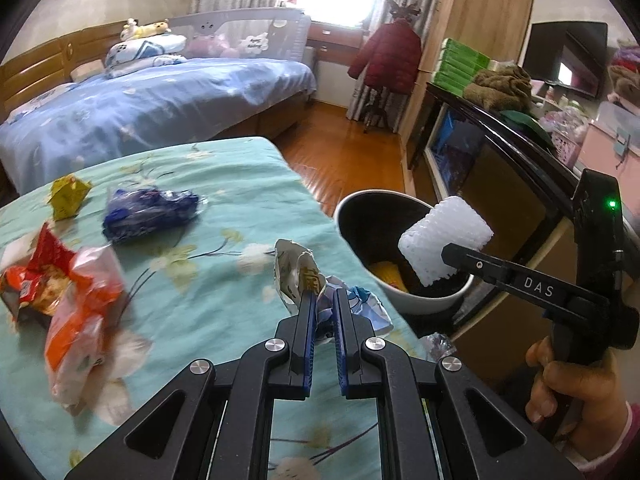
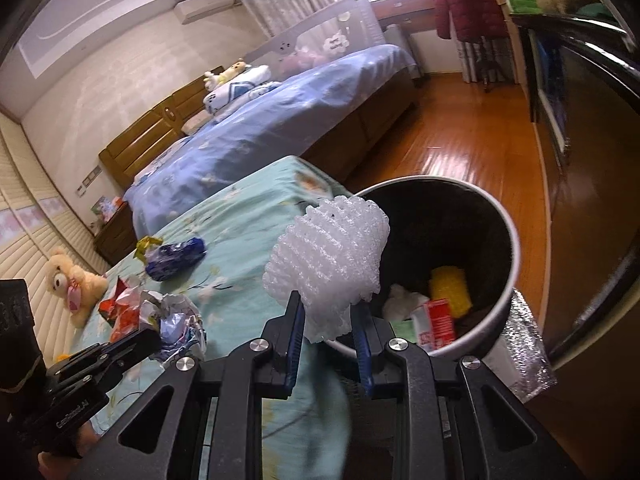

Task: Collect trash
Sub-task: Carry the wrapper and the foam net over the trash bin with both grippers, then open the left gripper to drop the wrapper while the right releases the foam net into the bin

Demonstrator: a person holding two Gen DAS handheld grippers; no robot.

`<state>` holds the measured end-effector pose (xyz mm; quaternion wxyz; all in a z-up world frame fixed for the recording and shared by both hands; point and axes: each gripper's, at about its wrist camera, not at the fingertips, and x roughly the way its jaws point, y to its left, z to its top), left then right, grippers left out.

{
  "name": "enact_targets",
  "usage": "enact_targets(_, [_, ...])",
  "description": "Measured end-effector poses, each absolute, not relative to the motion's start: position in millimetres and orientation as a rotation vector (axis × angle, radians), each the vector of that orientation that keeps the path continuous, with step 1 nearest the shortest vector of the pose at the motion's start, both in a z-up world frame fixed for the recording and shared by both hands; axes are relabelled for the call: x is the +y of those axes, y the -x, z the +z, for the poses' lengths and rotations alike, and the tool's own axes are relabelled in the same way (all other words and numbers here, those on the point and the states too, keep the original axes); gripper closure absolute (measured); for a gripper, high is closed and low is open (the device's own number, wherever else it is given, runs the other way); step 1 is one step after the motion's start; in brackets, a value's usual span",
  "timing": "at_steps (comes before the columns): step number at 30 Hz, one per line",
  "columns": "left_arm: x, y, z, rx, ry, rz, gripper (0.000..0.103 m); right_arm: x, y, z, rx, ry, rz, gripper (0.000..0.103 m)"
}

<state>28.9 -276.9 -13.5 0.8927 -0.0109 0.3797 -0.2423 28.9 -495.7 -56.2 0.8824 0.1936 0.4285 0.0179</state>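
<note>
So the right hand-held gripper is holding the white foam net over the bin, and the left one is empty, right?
Not quite. The left hand-held gripper is not empty: it is shut on a crumpled wrapper, as the left wrist view shows. The rest is right: the right hand-held gripper holds the white foam net by the bin.
</note>
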Motion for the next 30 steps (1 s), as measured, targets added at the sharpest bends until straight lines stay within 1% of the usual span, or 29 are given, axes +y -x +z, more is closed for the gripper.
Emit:
enact_targets(7, [-305,-37,-15,0.824,-0.034,-0.54,0.095,-510,-27,-58,0.895,-0.402,0.002,0.08])
enact_targets(14, [-327,-45,-7,0.8,-0.058,-0.562,0.095,-520,-28,-61,0.897,-0.401,-0.018,0.08])
enact_targets(30, [-364,-77,-18,0.79,-0.088,-0.584,0.095,-543,-46,-69,0.936,-0.382,-0.045,0.08])
